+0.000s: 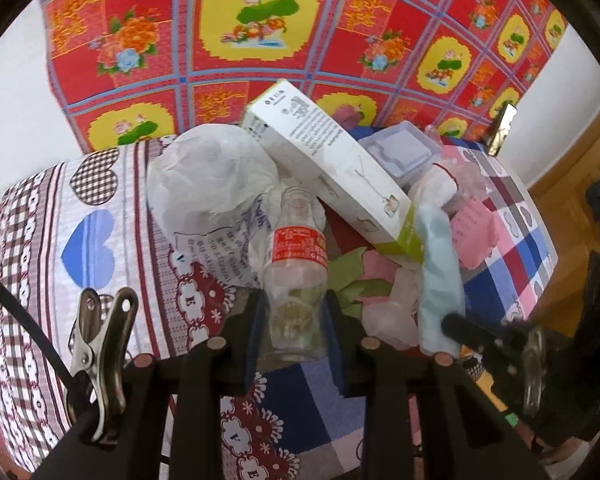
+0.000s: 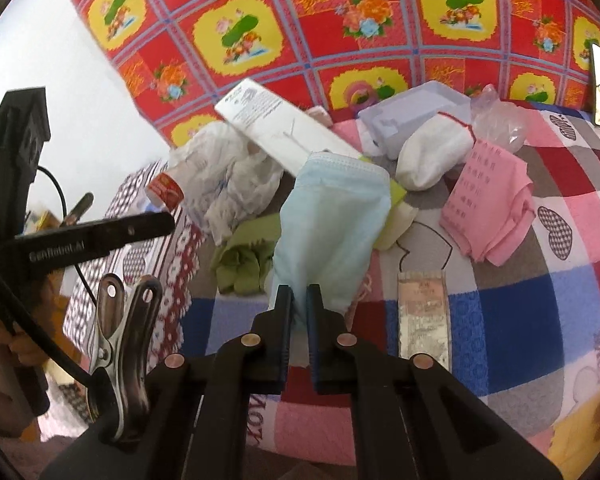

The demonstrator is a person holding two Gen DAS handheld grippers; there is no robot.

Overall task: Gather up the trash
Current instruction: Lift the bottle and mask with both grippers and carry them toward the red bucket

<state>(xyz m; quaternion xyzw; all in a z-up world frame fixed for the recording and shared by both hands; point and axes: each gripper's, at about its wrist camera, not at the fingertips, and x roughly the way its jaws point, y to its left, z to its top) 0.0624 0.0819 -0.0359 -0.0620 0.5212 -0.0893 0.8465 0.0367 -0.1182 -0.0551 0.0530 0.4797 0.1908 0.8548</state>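
Between the left jaws, pinched: clear bottle [image 1: 294, 280]; between the right, face mask [image 2: 332, 216].

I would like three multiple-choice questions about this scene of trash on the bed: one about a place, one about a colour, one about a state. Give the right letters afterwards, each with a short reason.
1. Where does the long white box lie?
A. propped on top of the pile of trash
B. flat on the floor
C. inside the clear bottle

2. What colour is the label on the clear bottle?
A. green
B. red
C. black

3. What is the state of the right gripper?
A. wide open and empty
B. shut on the light blue face mask
C. shut on the pink paper

Answers:
1 A: the box leans across the crumpled white bag and other trash.
2 B: a red band wraps the bottle, held in the left gripper.
3 B: its pads pinch the lower edge of the mask.
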